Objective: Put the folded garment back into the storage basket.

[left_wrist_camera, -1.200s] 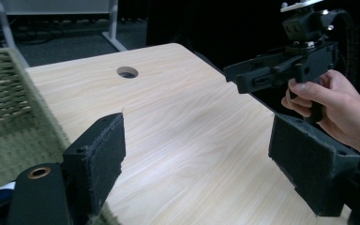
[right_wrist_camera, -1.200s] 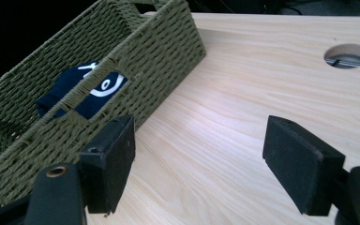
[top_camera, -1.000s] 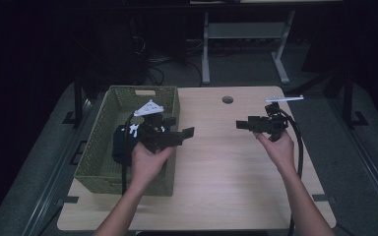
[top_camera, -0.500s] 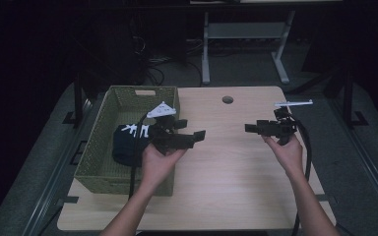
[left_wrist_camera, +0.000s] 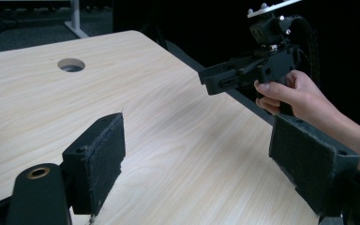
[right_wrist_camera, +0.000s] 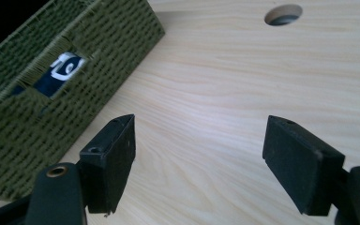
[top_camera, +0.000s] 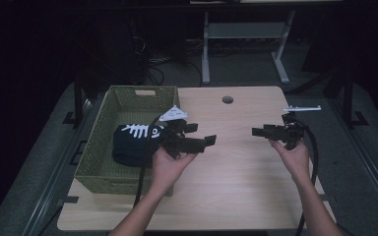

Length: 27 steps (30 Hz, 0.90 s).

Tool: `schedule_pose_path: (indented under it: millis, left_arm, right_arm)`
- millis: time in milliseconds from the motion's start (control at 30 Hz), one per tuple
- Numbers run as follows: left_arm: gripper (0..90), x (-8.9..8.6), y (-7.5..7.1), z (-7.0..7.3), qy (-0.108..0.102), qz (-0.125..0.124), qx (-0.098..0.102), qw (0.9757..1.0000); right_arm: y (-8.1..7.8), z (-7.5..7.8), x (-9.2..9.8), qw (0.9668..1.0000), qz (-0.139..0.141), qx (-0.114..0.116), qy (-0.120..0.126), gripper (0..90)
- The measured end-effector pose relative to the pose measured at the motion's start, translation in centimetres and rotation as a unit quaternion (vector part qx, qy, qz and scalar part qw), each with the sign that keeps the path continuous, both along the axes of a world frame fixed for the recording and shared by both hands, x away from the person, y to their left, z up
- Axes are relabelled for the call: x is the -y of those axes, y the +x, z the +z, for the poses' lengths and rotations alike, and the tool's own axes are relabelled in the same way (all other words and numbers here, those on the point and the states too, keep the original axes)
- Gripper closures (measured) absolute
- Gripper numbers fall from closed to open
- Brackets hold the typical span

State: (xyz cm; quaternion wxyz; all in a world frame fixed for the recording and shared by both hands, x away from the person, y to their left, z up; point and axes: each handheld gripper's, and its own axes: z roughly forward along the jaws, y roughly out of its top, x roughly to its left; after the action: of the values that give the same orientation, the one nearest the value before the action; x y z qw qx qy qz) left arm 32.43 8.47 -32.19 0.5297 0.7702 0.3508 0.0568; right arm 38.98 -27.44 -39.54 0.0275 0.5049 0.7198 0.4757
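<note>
Your two claws hang spread and empty above the pale wood-grain surface (top_camera: 236,182), the left claw (top_camera: 207,141) just off the basket's 3 o'clock wall, the right claw (top_camera: 256,132) well apart from it toward 3 o'clock, each pointing at the other. The dark navy cloth bundle with a white fishbone print (top_camera: 130,142) lies inside the olive-green woven rectangular basket (top_camera: 96,169), which sits at the surface's 9 o'clock edge.

Judge the bundle light, soft and limp: it will likely sag and drape when lifted, and it is neither fragile nor slippery. Pinch a raised fold near its top, at the printed side, rather than scooping beneath it.

What kind of garment it is stays unclear. In the right gripper view you catch just a sliver of navy and white through the basket's handle slot (right_wrist_camera: 58,70). The bundle's 3 o'clock end is hidden behind your left hand (top_camera: 170,164) and its cable.
</note>
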Motion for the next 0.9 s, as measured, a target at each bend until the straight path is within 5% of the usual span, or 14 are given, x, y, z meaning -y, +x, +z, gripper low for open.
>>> schedule_pose_path:
  millis: [367,900]
  left_arm:
    - [18.0,2.4,-0.5,-1.2,0.002,-0.020,-0.007,0.9998]
    - [18.0,4.6,-1.1,-3.9,0.012,-0.043,-0.026,0.9986]
  right_arm:
    - [-1.0,-2.2,1.8,0.9996,-0.017,-0.019,-0.011,25.6]
    - [-3.1,-3.7,4.1,0.9995,-0.026,-0.016,-0.001,25.6]
